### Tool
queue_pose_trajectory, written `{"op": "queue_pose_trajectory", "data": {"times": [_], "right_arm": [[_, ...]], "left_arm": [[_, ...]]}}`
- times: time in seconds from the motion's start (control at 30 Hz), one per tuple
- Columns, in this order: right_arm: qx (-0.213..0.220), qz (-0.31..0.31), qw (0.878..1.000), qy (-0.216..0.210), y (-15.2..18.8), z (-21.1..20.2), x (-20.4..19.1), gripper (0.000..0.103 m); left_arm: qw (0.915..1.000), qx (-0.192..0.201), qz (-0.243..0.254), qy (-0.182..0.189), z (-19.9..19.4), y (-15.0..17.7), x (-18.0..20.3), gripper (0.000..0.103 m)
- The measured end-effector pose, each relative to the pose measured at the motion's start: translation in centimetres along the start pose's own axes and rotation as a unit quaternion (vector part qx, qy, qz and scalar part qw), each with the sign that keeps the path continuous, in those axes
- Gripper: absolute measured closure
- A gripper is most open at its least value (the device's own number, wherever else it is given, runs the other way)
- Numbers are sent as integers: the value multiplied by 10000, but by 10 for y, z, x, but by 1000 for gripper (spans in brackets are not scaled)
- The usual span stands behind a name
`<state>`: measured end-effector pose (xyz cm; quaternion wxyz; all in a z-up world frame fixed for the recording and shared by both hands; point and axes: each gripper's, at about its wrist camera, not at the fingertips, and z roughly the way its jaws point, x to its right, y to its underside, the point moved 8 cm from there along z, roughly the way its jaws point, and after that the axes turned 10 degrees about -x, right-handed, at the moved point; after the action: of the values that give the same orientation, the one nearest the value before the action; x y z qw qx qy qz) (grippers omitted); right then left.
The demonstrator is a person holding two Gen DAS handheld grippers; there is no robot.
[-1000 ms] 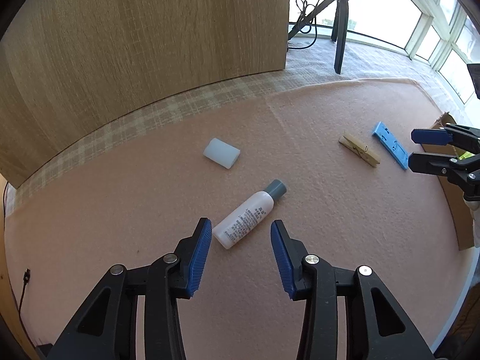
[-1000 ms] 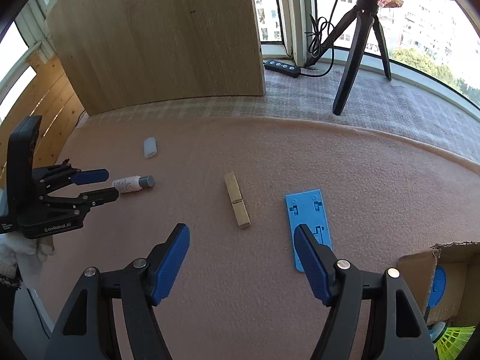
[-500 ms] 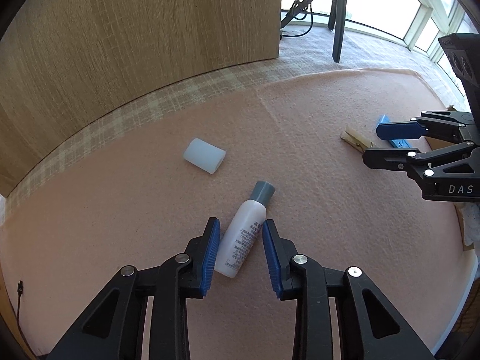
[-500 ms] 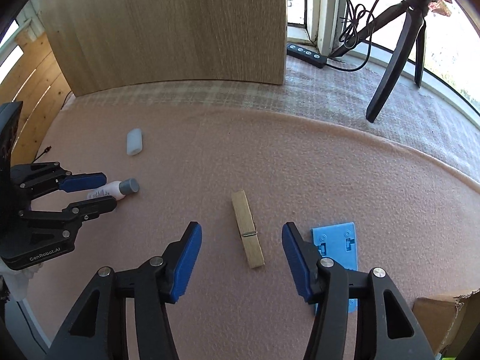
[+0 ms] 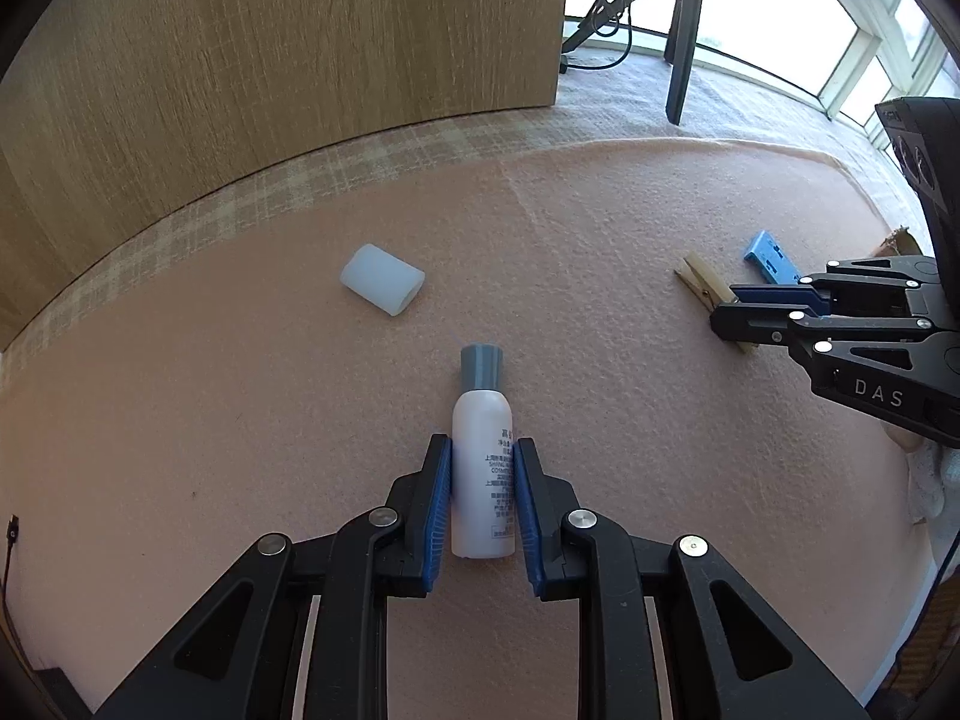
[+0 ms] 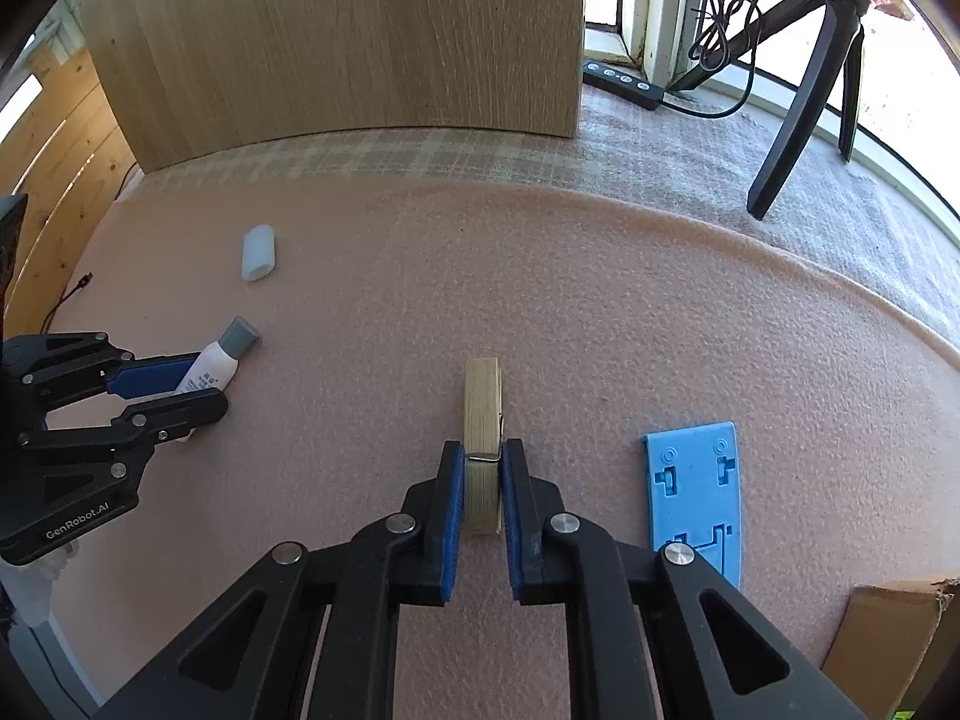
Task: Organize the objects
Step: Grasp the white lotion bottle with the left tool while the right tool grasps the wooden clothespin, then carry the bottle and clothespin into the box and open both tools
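Note:
My left gripper (image 5: 482, 450) is shut on a white bottle (image 5: 483, 450) with a grey cap that lies on the pink mat; the pair also shows in the right wrist view, gripper (image 6: 204, 387) and bottle (image 6: 217, 363). My right gripper (image 6: 482, 455) is shut on a wooden clothespin (image 6: 482, 414) lying on the mat; it also shows in the left wrist view, gripper (image 5: 729, 307) and clothespin (image 5: 699, 282). A white translucent cap (image 5: 383, 279) lies beyond the bottle. A blue plastic plate (image 6: 696, 495) lies right of the clothespin.
A wooden panel (image 5: 288, 60) stands at the back. A tripod (image 6: 804, 78) and a power strip (image 6: 624, 84) are at the back right. A cardboard box (image 6: 888, 636) sits at the front right corner.
Both grippers moved forward and down and closed: the left around the bottle, the right around the clothespin. The bottle has turned in line with the left fingers.

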<state>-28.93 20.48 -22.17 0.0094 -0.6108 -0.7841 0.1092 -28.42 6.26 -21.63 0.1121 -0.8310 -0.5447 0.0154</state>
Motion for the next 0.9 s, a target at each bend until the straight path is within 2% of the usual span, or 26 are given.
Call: {"op": "queue_pose_trajectory", "data": {"times": [0.17,0.3,0.5,0.7,0.9], "right_arm": [[80,75,9999,-54,19,-4,-1,92],[202,333,9987,-342,41,-13,0,92],[390,503,9964,-568,78,-34,5,92],[704,794,9914,-767,116,-68,20,92],[1125,1155,9832,-857,155,-112,48,92]], "left_arm": [[9994,89,-266,221,-6,18,9,81],[9970,211,-565,486,-13,42,19,81],[9950,370,-671,635,-27,70,44,81],[9931,606,-630,776,-52,85,75,81],[9923,769,-292,922,-73,86,123,81]]}}
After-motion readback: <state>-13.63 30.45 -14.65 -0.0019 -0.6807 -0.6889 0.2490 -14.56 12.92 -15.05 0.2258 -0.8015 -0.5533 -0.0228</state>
